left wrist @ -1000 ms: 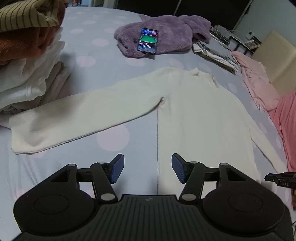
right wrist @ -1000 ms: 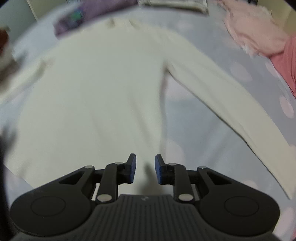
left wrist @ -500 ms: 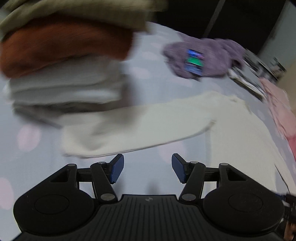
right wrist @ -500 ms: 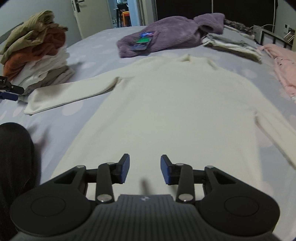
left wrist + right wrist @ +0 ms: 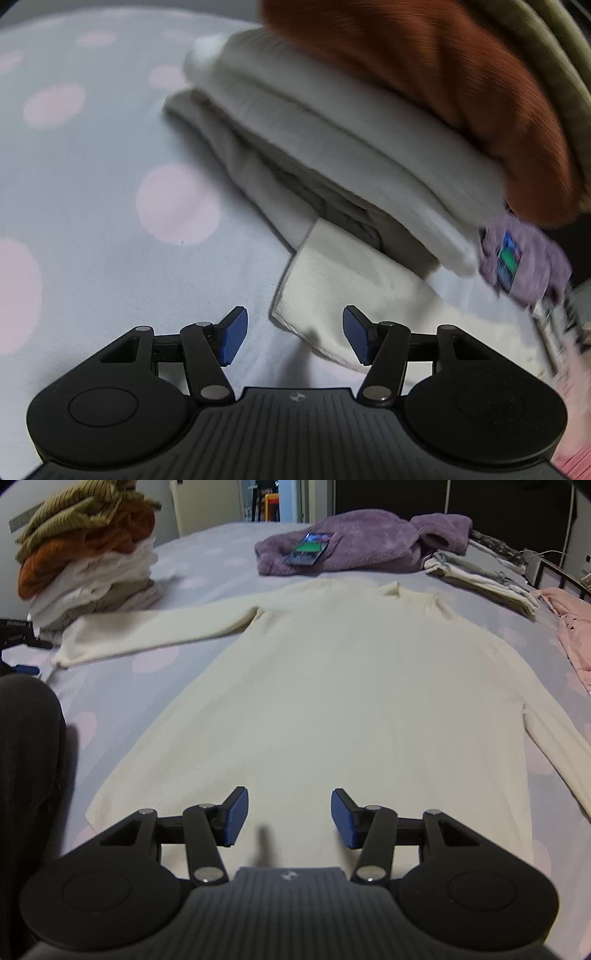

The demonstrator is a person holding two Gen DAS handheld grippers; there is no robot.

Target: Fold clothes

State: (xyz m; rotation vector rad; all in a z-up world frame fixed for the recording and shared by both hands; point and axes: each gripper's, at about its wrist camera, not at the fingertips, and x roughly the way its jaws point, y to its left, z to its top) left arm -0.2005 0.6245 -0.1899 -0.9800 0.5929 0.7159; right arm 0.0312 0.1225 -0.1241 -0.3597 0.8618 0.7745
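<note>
As the left gripper (image 5: 291, 334) nears the sleeve cuff (image 5: 317, 295), the sleeve fold begins.
Both claws half-open and empty (right gripper's (image 5: 288, 816) just widened); next, pinch the cuff, carry it across the sweater (image 5: 332, 701).

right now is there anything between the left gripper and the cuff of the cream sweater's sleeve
Nothing visible. The left gripper is open, and the sleeve cuff of the cream sweater lies just ahead between its fingers on bare bedsheet. The stack of folded clothes sits beyond the cuff, close behind it, not in the path.
</note>
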